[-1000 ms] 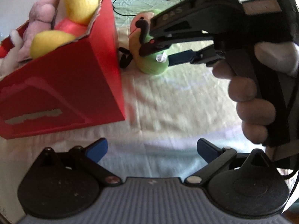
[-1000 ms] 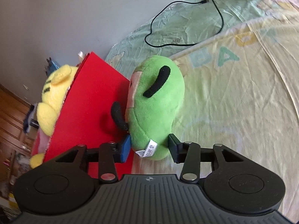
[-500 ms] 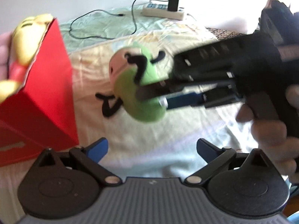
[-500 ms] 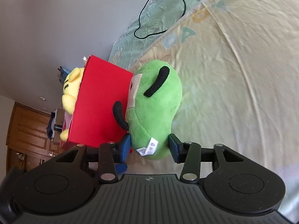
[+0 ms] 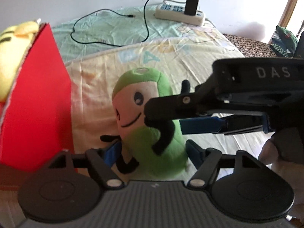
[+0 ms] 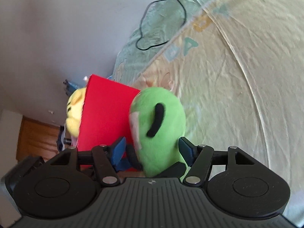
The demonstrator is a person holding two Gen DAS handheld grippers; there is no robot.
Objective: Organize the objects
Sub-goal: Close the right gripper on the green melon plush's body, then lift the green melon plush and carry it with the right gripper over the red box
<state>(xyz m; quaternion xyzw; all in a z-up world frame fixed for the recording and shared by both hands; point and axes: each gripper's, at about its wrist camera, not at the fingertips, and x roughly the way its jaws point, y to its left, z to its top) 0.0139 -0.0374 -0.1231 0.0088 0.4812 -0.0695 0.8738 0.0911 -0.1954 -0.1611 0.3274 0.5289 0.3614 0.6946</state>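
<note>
A green plush toy point(image 5: 144, 102) with a pale face and black limbs stands upright over the bedsheet, just right of the red box point(image 5: 38, 95). My left gripper point(image 5: 153, 151) has its blue pads pressed against the toy's lower sides. My right gripper point(image 5: 164, 118) reaches in from the right, one finger in front of the toy and one behind. In the right wrist view the green plush toy point(image 6: 161, 114) sits between the right gripper's point(image 6: 152, 149) spread fingers, with a gap at the left pad. The left gripper's blue finger point(image 6: 121, 164) shows underneath.
The red box point(image 6: 106, 114) holds a yellow plush point(image 5: 9, 57) that sticks out above its rim. A white power strip point(image 5: 178, 14) and a black cable point(image 5: 106, 43) lie at the far side of the sheet. A hand point(image 5: 271, 152) holds the right gripper.
The right gripper lifted the toy off the sheet and carried it between the left fingers. The left fingers closed in on it, while the right fingers spread wider.
</note>
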